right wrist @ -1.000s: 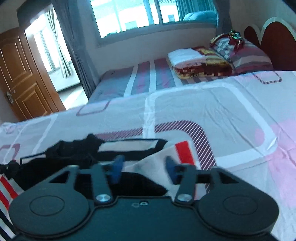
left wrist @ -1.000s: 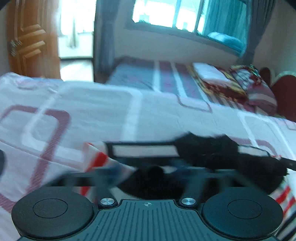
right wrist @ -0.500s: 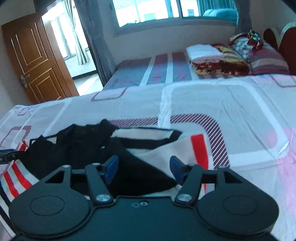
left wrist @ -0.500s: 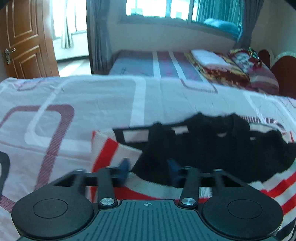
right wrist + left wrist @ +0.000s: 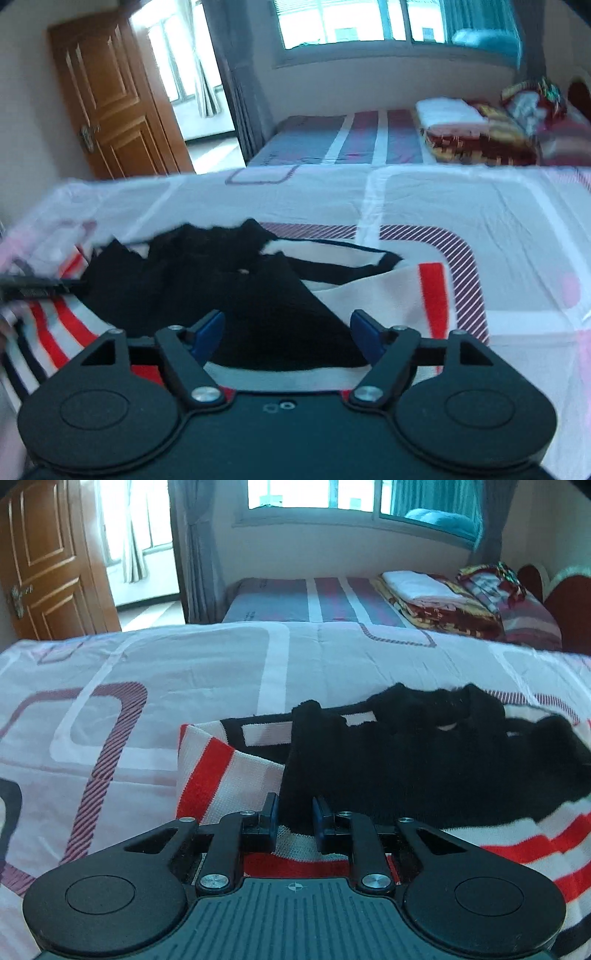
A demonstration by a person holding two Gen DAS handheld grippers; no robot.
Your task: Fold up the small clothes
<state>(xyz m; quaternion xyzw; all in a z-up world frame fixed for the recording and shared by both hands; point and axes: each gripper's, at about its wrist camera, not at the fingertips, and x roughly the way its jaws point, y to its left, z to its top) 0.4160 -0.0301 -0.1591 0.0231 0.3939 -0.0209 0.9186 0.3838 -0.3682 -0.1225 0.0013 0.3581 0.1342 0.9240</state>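
Observation:
A small knitted garment (image 5: 229,775), white with red and black stripes and a large black part (image 5: 424,760), lies crumpled on the bed sheet (image 5: 166,672). My left gripper (image 5: 294,818) sits low over the garment's near edge, its jaws narrowly apart with a fold of black fabric between them. In the right wrist view the same garment (image 5: 369,302) lies below my right gripper (image 5: 287,334), whose jaws are wide open and empty above the black part (image 5: 258,295). The left gripper's tip (image 5: 40,288) shows at the far left there.
The bed is covered by a white sheet with maroon rounded-square patterns. Beyond it stands a second bed (image 5: 314,598) with folded blankets and pillows (image 5: 443,598). A wooden door (image 5: 48,561) is at the left, a window (image 5: 332,494) behind.
Both grippers have let the garment down onto the sheet. The right gripper's jaws have opened wide. The left gripper's jaws have drawn closer around the black fold.

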